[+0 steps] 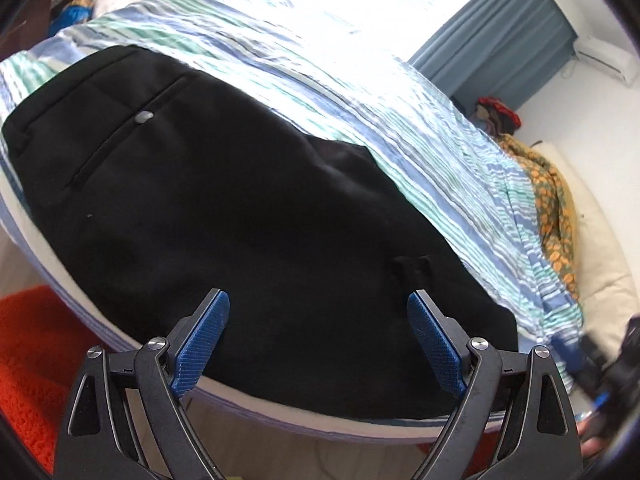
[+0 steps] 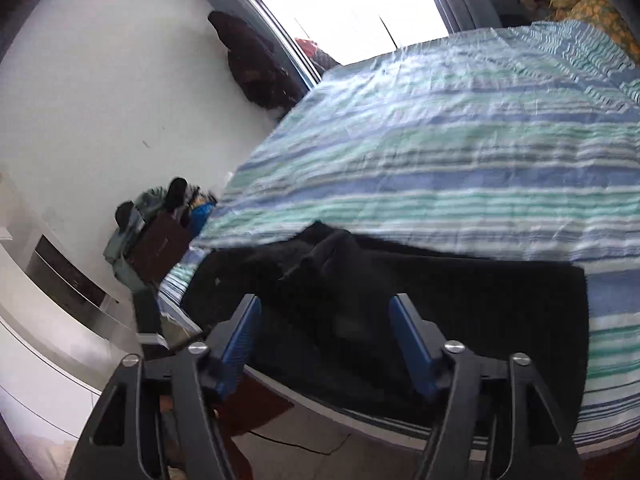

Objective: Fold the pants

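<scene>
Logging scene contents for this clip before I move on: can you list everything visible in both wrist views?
pants: one, black, flat at the bed's near edge
bedspread: one, blue, green and white stripes, covering the bed
curtain: one, grey-blue, beside the bright window
rug: one, orange-red, on the floor by the bed
patterned cloth: one, yellow-orange, at the bed's far side
dark garment: one, brown-black, against the wall near the window
left claw: one, black with blue pads, open above the pants
right claw: one, same colours, open, nothing between its pads

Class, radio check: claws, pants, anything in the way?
Left claw open, empty. Right claw open, empty. Black pants lying on striped bedspread near bed edge. Nothing in the way.
</scene>
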The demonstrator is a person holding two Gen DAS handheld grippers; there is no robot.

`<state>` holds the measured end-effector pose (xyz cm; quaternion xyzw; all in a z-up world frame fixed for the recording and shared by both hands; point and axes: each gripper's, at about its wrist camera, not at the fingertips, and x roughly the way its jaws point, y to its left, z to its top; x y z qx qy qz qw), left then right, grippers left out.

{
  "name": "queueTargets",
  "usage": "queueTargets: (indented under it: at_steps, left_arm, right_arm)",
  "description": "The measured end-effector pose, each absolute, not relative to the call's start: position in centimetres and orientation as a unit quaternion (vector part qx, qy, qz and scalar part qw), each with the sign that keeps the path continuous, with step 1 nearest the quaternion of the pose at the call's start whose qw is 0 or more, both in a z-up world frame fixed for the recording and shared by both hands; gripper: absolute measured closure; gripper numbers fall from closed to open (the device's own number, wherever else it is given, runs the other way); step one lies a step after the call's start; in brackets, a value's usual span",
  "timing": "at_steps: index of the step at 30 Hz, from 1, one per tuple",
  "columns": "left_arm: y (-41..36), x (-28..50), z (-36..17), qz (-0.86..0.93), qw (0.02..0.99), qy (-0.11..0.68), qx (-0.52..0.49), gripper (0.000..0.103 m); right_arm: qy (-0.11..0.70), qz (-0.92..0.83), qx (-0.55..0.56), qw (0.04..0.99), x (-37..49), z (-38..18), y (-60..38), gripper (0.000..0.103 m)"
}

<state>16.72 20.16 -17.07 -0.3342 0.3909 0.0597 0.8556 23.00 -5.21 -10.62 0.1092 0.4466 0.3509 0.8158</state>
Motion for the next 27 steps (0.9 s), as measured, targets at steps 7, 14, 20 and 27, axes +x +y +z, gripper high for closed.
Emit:
queueTargets:
  at_steps: [7, 14, 20, 27]
  left_arm:
    - [17.6, 17.1, -15.5, -0.004, 0.876, 0.369, -0.309, 0.023]
    - [7.1, 20.7, -15.5, -0.119, 0.881, 0.422, -0.178, 0.046]
    - [4.8, 21.5, -18.2, -0.079, 0.862, 0.473, -0.162, 0.048]
    - [5.8, 20.4, -18.8, -0.043, 0.867, 0.474, -0.151, 0.087]
  right_arm:
    - [0.437, 0.286, -0.035, 0.852, 19.9, -14.8, -11.5, 0.034]
    - [0.461, 0.237, -0.034, 0.855, 17.2, -17.8, -18.4, 0.034]
    - [0.431, 0.250, -0.026, 0.867, 16.9, -16.5, -18.6, 0.034]
    - [0.425, 0.255, -0.030, 0.868, 16.8, -16.4, -18.0, 0.034]
